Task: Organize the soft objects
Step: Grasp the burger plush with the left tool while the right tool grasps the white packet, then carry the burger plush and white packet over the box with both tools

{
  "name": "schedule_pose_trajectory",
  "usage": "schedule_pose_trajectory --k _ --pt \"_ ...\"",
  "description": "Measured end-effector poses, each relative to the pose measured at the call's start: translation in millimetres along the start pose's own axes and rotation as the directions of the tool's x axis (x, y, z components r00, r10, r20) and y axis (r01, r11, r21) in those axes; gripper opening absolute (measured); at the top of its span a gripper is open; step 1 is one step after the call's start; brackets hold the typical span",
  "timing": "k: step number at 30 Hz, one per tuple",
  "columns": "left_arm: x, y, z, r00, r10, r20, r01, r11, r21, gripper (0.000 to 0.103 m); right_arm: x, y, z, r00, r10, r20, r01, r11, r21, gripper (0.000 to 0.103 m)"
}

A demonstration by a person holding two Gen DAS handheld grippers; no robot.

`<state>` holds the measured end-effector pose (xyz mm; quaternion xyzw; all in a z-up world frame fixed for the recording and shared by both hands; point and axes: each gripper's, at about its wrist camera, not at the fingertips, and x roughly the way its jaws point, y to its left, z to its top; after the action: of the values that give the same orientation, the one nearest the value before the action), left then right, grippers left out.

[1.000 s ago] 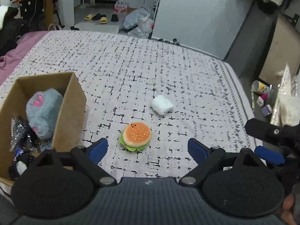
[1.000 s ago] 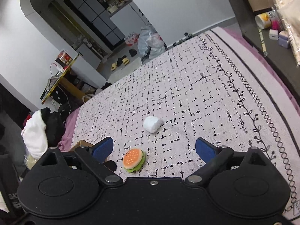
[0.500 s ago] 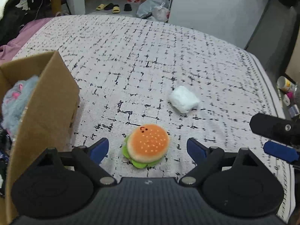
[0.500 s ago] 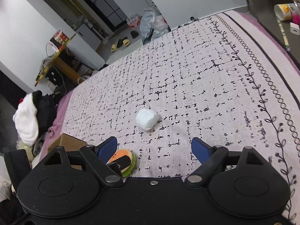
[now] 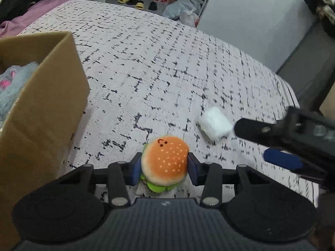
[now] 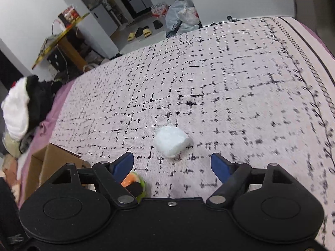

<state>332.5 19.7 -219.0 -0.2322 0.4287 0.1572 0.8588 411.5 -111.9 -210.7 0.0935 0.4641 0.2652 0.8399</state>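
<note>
**Burger plush clamped at the bed's near edge, white wad lying free**

The bed (image 5: 188,67) filled both views, covered in a pale spread printed with broken black grid lines; along its right side ran a leafy vine border (image 6: 314,96). Beyond the far edge lay a tiled floor with slippers (image 6: 140,32) and filled plastic bags (image 6: 184,16), white walls, and a wooden desk (image 6: 62,48) off to the left. A heap of black and white clothes (image 6: 23,104) sat by the bed's left side over pink sheeting.

A cardboard box (image 5: 41,108) stood open on the bed at the left, its wall close beside the left gripper; a grey fluffy toy (image 5: 12,87) with pink marks showed inside it.

The burger plush (image 5: 164,160), orange sesame bun with a small stitched face and a green lettuce frill underneath, sat pinched between the blue pads of the left gripper (image 5: 163,167), both pads pressed against its sides. The white soft wad (image 6: 170,141), a lumpy roll-like bundle, lay on the spread a little ahead and to the right of the burger, apart from it.

The right gripper (image 6: 172,163) hung with its jaws spread wide, the wad just ahead between the fingertips and touching neither. Wide bare spread stretched ahead and rightward to the bed's edges.
</note>
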Motion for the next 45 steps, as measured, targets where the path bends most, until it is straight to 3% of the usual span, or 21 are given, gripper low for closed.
schedule_pose_trajectory --k 13,15,16,17,20,24,34,45 --pt "3.5 7.9 3.9 0.999 -0.048 -0.001 0.048 0.995 -0.092 0.043 54.8 19.6 20.2 0.993 -0.09 -0.073 0.086 0.995 -0.055 0.078" --pt "5.2 10.0 5.5 0.999 -0.049 -0.004 0.048 0.993 -0.109 0.043 63.6 21.7 20.1 0.99 -0.109 -0.089 0.103 0.993 -0.063 0.071" --pt "5.9 11.4 6.3 0.999 -0.049 -0.005 0.048 0.992 -0.114 0.043 67.4 22.5 19.8 0.988 -0.117 -0.097 0.11 0.992 -0.069 0.058" --pt "6.5 12.2 7.3 0.999 -0.048 -0.004 0.047 0.992 -0.116 0.043 70.3 22.8 19.3 0.986 -0.129 -0.106 0.122 0.99 -0.071 0.052" --pt "7.0 15.4 9.6 0.999 -0.052 -0.007 0.051 0.99 -0.129 0.043 68.7 24.5 17.8 0.985 -0.142 -0.1 0.135 0.988 -0.076 0.051" --pt "1.8 14.1 11.3 0.997 -0.071 -0.001 0.07 0.989 -0.13 0.043 51.7 29.6 14.4 0.983 -0.159 -0.088 0.152 0.985 -0.08 0.051" --pt "-26.3 5.2 0.9 0.988 -0.152 -0.03 0.148 0.982 -0.118 0.043 -18.3 17.8 -0.8 0.98 -0.198 -0.019 0.199 0.978 0.065 0.051" --pt "-82.8 2.0 -2.6 0.981 -0.192 -0.037 0.192 0.981 -0.004 0.043 -89.5 39.7 -17.9 0.979 -0.19 0.078 0.18 0.976 0.125 0.051"
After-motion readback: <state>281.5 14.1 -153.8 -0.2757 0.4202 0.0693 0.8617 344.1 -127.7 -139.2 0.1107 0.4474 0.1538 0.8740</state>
